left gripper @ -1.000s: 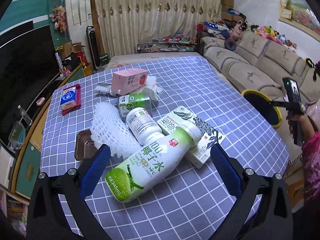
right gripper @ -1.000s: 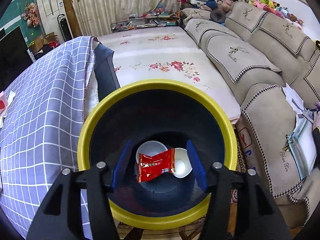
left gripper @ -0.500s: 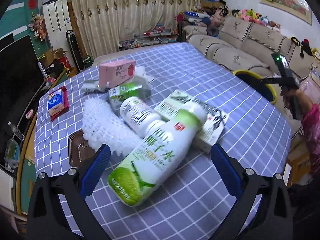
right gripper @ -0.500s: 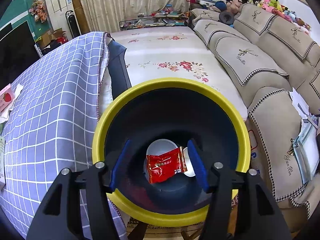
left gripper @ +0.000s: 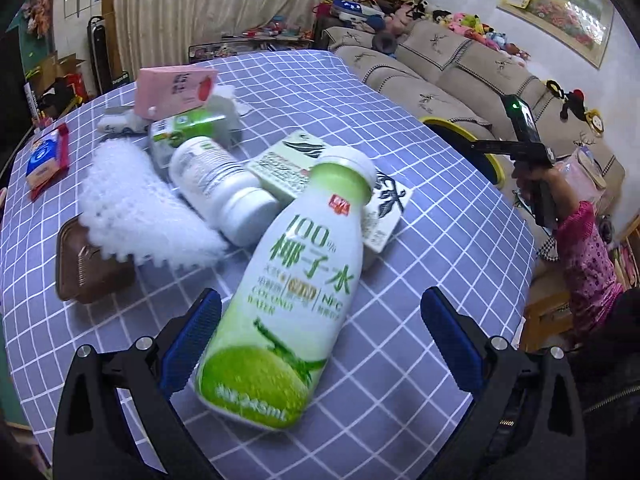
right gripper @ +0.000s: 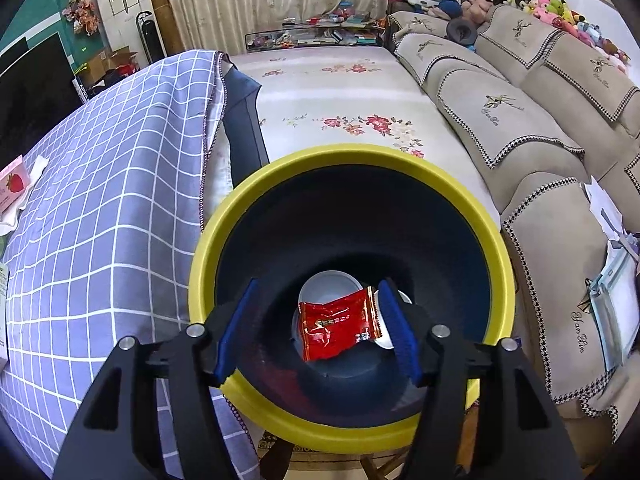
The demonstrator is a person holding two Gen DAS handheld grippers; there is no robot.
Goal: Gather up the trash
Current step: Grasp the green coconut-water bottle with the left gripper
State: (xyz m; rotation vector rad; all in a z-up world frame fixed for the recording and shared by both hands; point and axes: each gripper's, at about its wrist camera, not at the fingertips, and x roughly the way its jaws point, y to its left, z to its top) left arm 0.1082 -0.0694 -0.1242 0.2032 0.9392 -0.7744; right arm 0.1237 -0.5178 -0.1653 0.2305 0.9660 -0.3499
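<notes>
A green and white coconut water bottle (left gripper: 292, 292) lies on the checked tablecloth (left gripper: 420, 160), its base between the blue pads of my open left gripper (left gripper: 320, 336). Behind it lie a white pill bottle (left gripper: 216, 188), a flat tea box (left gripper: 304, 168), white foam netting (left gripper: 132, 216), a green carton (left gripper: 188, 128) and a pink carton (left gripper: 172, 88). My right gripper (right gripper: 320, 324) is open above the yellow-rimmed dark bin (right gripper: 352, 160). A red wrapper (right gripper: 340, 322) and white lids (right gripper: 328, 288) lie on the bin's bottom.
A brown tray (left gripper: 88, 268) lies under the netting's left edge. A blue and red packet (left gripper: 44, 160) lies at the table's far left. The sofa (right gripper: 520, 120) stands right of the bin, and a flowered mat (right gripper: 340, 92) lies beyond it. The bin stands beside the table's right edge (left gripper: 460, 132).
My left gripper has moved forward and lower, so the coconut water bottle now sits between its pads. My right gripper has risen slightly over the bin; the red wrapper stays inside.
</notes>
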